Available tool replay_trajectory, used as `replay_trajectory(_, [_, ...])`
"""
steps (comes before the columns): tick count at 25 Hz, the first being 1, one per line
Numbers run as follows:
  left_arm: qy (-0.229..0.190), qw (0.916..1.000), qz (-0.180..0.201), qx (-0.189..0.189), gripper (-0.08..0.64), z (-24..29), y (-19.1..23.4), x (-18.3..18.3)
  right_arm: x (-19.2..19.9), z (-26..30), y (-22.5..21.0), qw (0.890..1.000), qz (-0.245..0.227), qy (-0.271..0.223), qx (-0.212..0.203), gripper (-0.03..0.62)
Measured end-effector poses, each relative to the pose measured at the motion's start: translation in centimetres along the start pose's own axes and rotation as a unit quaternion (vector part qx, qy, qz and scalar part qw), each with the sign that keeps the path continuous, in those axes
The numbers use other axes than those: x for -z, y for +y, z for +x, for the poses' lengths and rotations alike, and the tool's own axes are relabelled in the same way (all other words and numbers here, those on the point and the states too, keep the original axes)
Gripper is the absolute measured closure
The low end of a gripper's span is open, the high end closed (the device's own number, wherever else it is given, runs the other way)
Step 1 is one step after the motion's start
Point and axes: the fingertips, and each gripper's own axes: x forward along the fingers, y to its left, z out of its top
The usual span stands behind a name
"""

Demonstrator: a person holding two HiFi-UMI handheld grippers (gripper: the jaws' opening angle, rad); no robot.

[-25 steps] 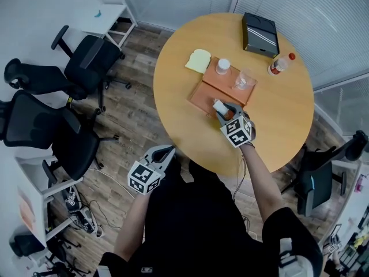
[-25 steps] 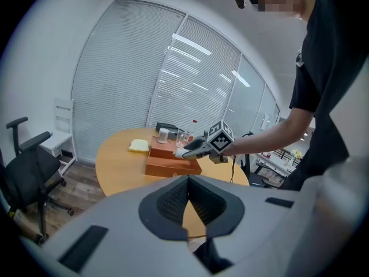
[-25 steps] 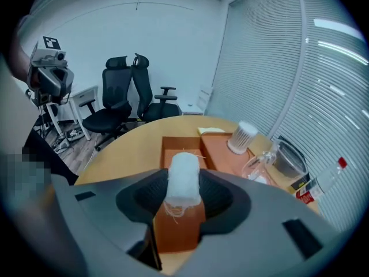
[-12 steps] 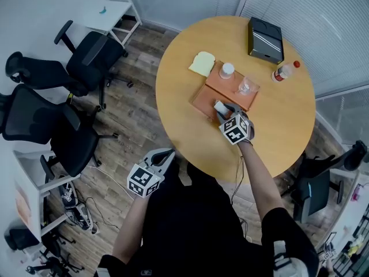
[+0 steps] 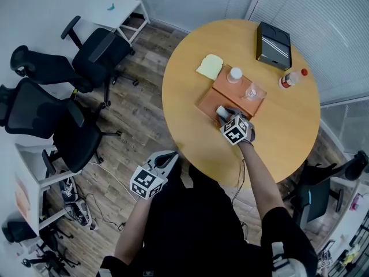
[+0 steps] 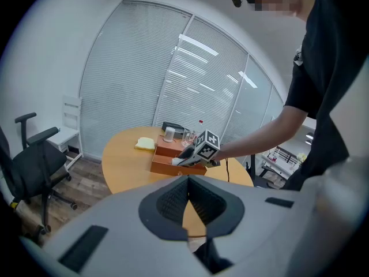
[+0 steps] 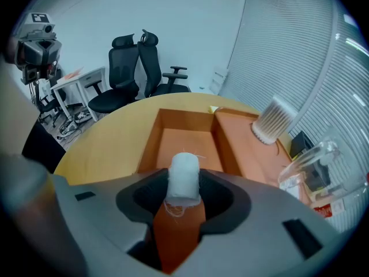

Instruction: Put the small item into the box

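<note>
My right claw (image 7: pixel 183 192) pinches the small white fibrous cloth roll (image 7: pixel 183 175) by its sides, lower centre of frame, above the open orange box (image 7: pixel 184 140); it looks light, soft and squashable, so a gentle hold should do; my left claw (image 6: pixel 188 180) is pressed together, empty.

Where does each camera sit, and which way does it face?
Head view: on the person's head, facing down at the table; both arms, left gripper, right gripper.
Left gripper view: on the left gripper, facing the table; its shut jaws, the right arm.
Right gripper view: on the right gripper, facing its held white roll over the orange box.
All share that box.
</note>
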Motion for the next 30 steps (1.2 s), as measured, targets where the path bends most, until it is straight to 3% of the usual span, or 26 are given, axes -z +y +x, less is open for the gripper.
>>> replay_trajectory(18, [-0.002,1.0,0.0,-0.002,0.554,-0.1,0.3,-0.3,0.3,0.4,-1.0,0.999,0.05,-0.005,0.013,0.407])
replay_trajectory(26, [-0.006,0.9999,0.009,0.008,0.554,0.6,0.3,-1.0,0.0,-2.0,-1.4,0.993,0.103,-0.045,0.023,0.396])
replay_trajectory(30, [-0.011,0.9997,0.017,0.014,0.554,0.7,0.0,-1.9,0.1,-4.4,-0.4,0.985,0.144,-0.092,0.027,0.396])
